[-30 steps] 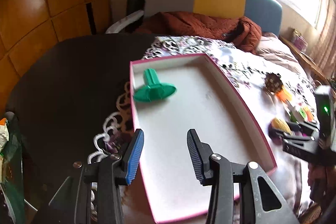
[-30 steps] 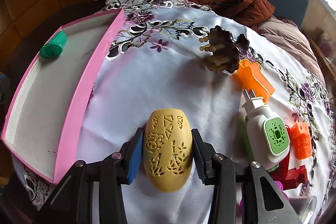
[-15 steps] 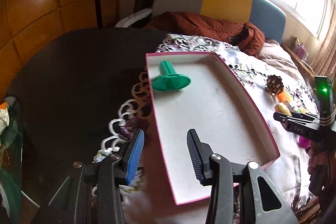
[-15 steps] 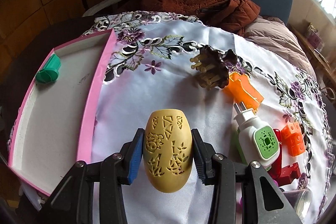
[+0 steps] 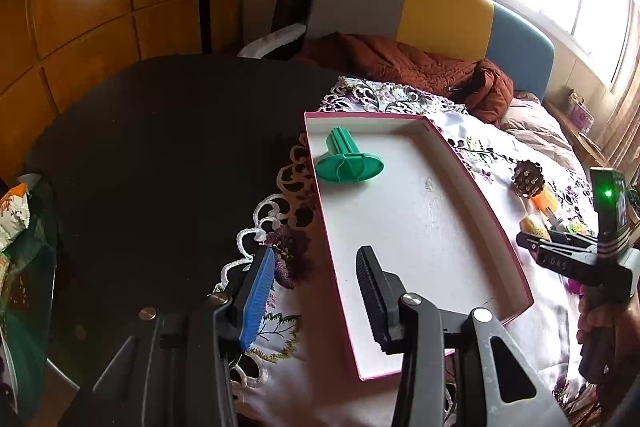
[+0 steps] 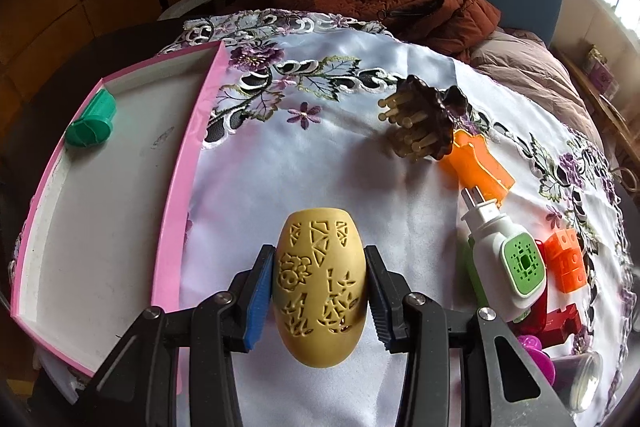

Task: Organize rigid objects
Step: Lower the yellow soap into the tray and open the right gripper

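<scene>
My right gripper (image 6: 318,291) is shut on a yellow carved egg-shaped shell (image 6: 320,283), held above the white embroidered cloth. A pink-rimmed white tray (image 6: 188,163) lies to its left with a green flanged spool (image 6: 90,125) in the far corner. In the left wrist view my left gripper (image 5: 316,291) stands open with nothing between its fingers, straddling the near left edge of the tray (image 5: 328,227). The green spool (image 5: 348,161) lies at the tray's far end. My right gripper (image 5: 560,255) shows at the right edge with the yellow shell (image 5: 534,225).
On the cloth to the right lie a brown pegged flower piece (image 6: 428,117), an orange bracket (image 6: 476,165), a white and green plug-in device (image 6: 508,263), an orange block (image 6: 566,261), red and purple pieces. A dark tabletop (image 5: 160,147) spreads left; a sofa with a brown jacket (image 5: 400,63) is behind.
The left gripper has drifted left and back, so the tray now sits further right in its view. The right gripper has kept its grip on the yellow shell, nearly still.
</scene>
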{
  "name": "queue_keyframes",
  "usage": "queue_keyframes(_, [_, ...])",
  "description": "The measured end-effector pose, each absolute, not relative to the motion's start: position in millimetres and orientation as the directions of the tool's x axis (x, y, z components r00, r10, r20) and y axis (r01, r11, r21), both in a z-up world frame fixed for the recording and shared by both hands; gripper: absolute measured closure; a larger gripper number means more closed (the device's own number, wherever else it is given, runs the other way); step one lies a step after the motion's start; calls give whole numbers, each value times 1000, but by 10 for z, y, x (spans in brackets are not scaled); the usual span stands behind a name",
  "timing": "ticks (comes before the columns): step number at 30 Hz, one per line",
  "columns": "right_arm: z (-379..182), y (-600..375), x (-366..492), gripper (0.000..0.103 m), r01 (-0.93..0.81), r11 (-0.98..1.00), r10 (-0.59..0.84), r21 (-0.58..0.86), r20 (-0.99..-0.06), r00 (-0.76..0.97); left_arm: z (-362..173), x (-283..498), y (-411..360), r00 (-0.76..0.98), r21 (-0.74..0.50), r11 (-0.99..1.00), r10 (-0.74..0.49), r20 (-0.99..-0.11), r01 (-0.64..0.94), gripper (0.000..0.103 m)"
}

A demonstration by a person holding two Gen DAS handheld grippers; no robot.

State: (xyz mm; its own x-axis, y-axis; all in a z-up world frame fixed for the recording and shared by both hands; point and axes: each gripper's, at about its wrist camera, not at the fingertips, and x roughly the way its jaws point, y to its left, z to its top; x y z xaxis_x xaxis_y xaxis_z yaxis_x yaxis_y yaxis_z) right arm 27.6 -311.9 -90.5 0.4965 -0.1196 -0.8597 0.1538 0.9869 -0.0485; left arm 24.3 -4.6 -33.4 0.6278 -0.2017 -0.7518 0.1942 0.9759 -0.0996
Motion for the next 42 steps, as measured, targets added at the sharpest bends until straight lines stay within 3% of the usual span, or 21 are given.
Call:
queue_keyframes(11, [-744,-3098,256,59,177,984,-107,-12,-834,542,-356,223,-41,624,-91,976,-198,-756,199,60])
queue_keyframes(18, [-415,-2499,456,59,-5,998,49,57,-795,605,-377,248,-20,626,-82,977,-188,-756,195,60])
queue_keyframes(24, [-608,-1854,746,59,-137,987,141,79,-832,536,-389,279,48,629,-82,981,-178,-757,179,60])
queue_keyframes(33, [-949,-1346,1179,59,-164,974,214,157,-874,436,-447,335,116,617,-82,983,-166,-769,161,60])
queue_keyframes(39, [-867,-1376,1170,57,-162,968,248,194,-850,465,-484,382,136,607,-82,985,-157,-779,150,60])
queue_keyframes(42, [-723,-1460,1048,50,-171,968,247,185,-827,505,-484,387,108,607,-73,985,-153,-779,154,60])
